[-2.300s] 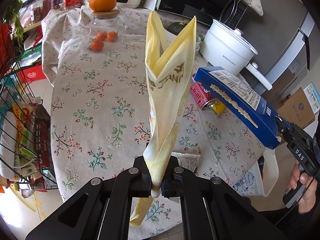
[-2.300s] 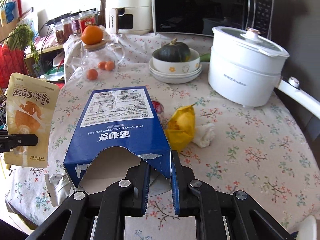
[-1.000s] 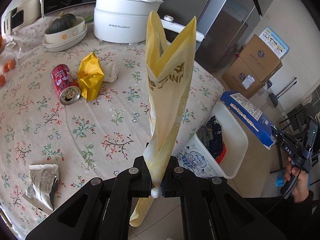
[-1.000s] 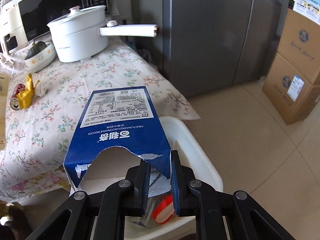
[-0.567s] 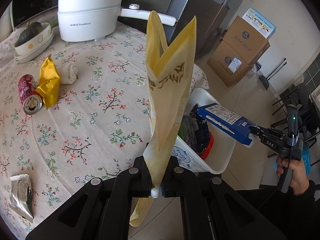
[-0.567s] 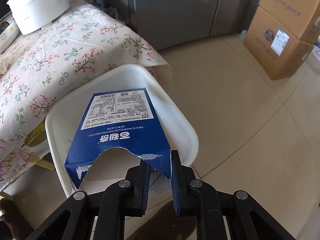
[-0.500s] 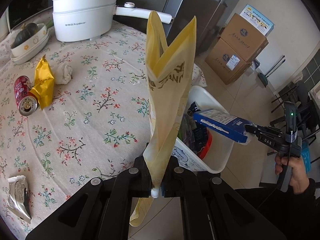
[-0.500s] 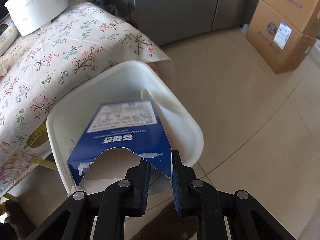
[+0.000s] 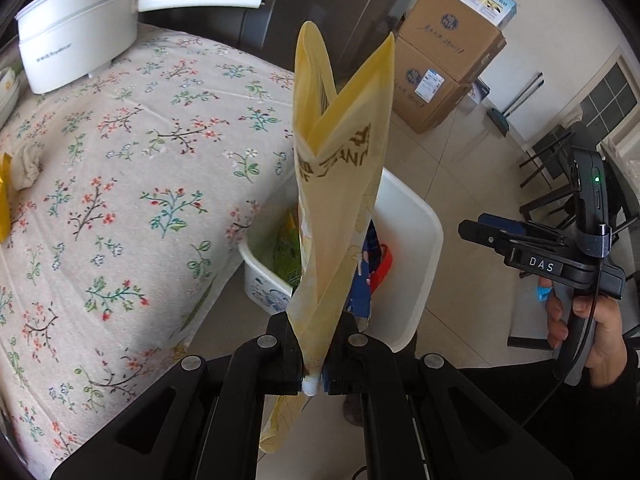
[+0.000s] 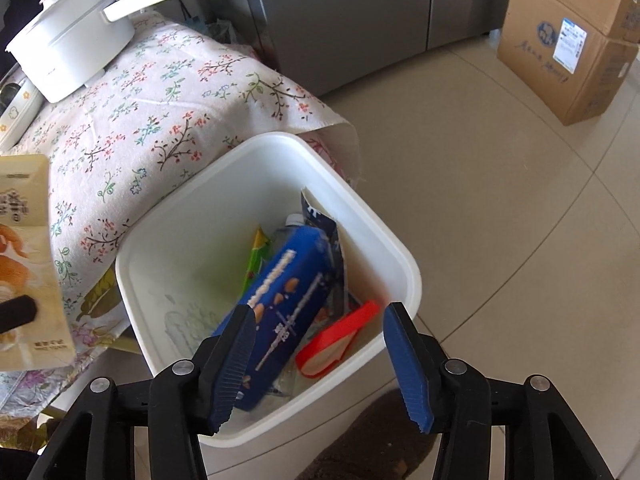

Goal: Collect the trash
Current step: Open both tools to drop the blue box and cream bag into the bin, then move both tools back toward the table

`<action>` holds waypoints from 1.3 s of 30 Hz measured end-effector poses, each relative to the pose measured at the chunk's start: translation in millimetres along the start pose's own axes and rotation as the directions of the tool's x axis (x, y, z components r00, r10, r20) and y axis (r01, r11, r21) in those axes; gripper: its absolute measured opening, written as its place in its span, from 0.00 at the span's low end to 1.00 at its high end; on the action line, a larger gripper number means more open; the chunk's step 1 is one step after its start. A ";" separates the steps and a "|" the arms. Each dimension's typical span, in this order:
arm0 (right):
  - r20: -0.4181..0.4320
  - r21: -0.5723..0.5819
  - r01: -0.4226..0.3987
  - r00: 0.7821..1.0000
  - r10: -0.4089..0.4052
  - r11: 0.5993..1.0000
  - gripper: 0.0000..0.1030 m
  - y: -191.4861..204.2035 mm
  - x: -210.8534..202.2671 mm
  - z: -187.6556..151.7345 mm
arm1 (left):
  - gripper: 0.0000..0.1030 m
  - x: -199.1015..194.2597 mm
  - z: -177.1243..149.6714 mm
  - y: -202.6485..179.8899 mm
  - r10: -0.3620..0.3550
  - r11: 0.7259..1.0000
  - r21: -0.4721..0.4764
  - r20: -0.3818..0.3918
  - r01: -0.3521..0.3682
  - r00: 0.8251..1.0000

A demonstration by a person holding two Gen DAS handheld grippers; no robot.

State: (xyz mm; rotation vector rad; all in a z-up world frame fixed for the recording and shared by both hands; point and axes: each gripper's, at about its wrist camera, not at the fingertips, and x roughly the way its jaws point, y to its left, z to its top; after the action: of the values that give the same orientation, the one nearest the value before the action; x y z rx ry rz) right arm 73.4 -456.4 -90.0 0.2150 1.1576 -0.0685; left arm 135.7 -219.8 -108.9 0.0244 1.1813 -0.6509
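The blue box (image 10: 288, 304) lies inside the white bin (image 10: 404, 256), tilted, its long axis running from the near lower side of the bin up toward the far wall, leaning among a red piece (image 10: 340, 340), a green wrapper (image 10: 256, 256) and other packaging. It is blurred. The right gripper (image 10: 320, 360) hangs just above the bin's near rim, jaws spread wide apart and empty, the box showing between them but not touched. In the left wrist view a hand (image 9: 588, 332) holds that gripper's handle, out past the bin's far side over the tiled floor.

The left gripper (image 9: 316, 356) has its jaws clamped on the lower part of the yellow bag (image 9: 340, 184), which stands upright, long axis along the fingers, its open top splayed into two points and a short tail hanging below the jaws. It is over the gap between the table edge and the bin.

The bin stands on the floor hard against the table's corner, where the floral cloth (image 10: 172, 92) drapes down beside its rim. A white pot (image 9: 76, 28) sits far back on the table. Cardboard boxes (image 10: 576, 32) are well apart across open floor.
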 end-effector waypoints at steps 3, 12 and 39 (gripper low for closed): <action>0.001 0.012 0.004 1.000 -0.004 1.000 0.59 -6.9 -0.5 0.3 | 0.06 17.4 6.5 -9.9 -0.014 1.000 0.011 -0.015 0.014 1.000; -0.003 0.053 0.016 1.000 -0.016 0.998 0.63 -27.3 -0.9 -1.0 | 0.09 57.4 21.1 -24.5 -0.023 0.999 0.043 -0.021 0.024 0.999; 0.050 -0.096 -0.031 0.998 0.036 0.995 0.75 86.9 -14.8 31.5 | 0.81 -74.6 -11.3 81.2 0.196 0.977 -0.117 0.145 -0.180 0.970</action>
State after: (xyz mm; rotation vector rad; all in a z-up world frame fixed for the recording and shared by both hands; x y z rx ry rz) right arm 110.1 -378.8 -52.8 0.1479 1.1027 0.0106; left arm 148.9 -115.2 -74.6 -0.0014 1.0446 -0.4161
